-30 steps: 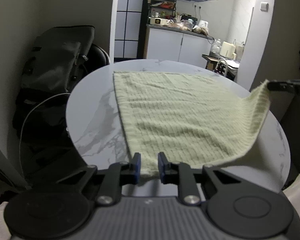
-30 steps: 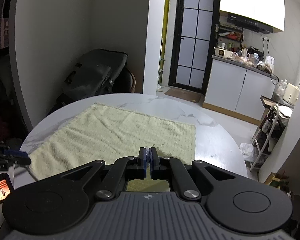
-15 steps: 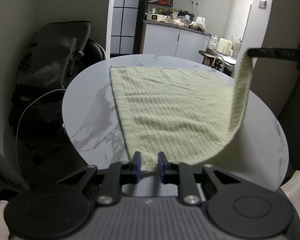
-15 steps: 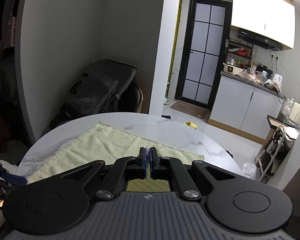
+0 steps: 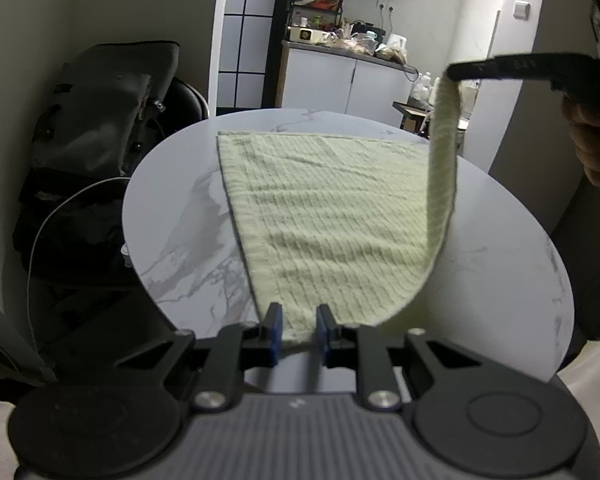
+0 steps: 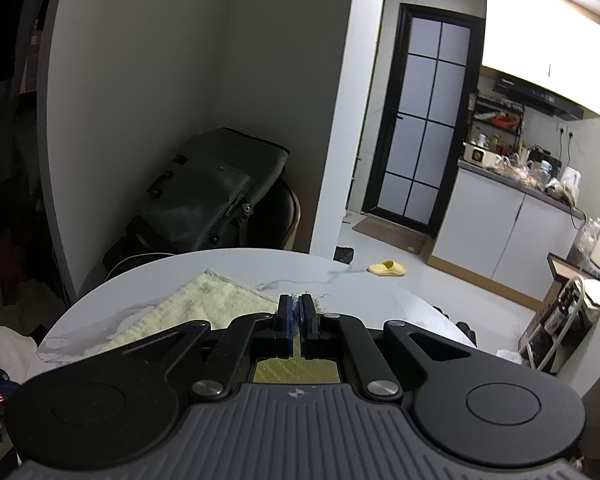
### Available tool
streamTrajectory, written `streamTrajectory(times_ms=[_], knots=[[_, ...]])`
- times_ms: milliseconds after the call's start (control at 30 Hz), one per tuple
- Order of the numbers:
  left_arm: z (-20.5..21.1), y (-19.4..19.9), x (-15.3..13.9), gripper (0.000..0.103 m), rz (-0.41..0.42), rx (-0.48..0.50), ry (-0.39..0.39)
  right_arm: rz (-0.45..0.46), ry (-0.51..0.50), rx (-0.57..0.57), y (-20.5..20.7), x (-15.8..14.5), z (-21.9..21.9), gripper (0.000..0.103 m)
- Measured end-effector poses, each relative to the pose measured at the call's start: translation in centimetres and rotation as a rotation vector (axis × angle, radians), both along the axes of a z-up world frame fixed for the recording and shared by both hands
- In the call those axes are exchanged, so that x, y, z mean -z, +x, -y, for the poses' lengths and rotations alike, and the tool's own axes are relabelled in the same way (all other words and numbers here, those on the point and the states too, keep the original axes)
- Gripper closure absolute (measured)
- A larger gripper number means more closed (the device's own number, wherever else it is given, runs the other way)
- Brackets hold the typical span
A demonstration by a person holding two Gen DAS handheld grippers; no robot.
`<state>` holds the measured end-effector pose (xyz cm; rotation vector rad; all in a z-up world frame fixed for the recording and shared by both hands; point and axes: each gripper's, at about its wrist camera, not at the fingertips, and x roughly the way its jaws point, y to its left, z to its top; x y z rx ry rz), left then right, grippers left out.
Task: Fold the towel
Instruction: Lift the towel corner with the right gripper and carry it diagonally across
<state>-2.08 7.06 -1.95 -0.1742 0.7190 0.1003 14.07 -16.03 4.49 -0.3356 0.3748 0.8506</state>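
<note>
My right gripper (image 6: 296, 316) pinches one towel (image 5: 324, 216) corner up high — ready to fold it over. My left gripper (image 5: 298, 330) sits narrow around the near corner at the bench (image 5: 500, 264) edge.

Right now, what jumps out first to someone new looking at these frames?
The pale green towel spread on the round marble table, with its right corner pulled high into the air by the right gripper, shut on the cloth. The left gripper straddles the near corner, fingers apart. A yellow slipper lies on the kitchen floor behind.
</note>
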Motion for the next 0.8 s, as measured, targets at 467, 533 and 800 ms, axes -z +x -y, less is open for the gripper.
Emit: streamTrajectory(times_ms=[467,533,800], knots=[[0.0,-0.2,-0.1,0.083,-0.006,-0.004,-0.004,-0.003,-0.040,-0.058,2.0,1.2,-5.4,0.100],[0.1,-0.1,-0.1,0.083,-0.006,-0.007,-0.003,-0.008,-0.047,-0.070,2.1,1.6,-6.1,0.100],[-0.4,-0.2,-0.5,0.083,0.001,-0.027,-0.009,-0.015,-0.060,-0.093,2.0,2.3,-7.7,0.100]])
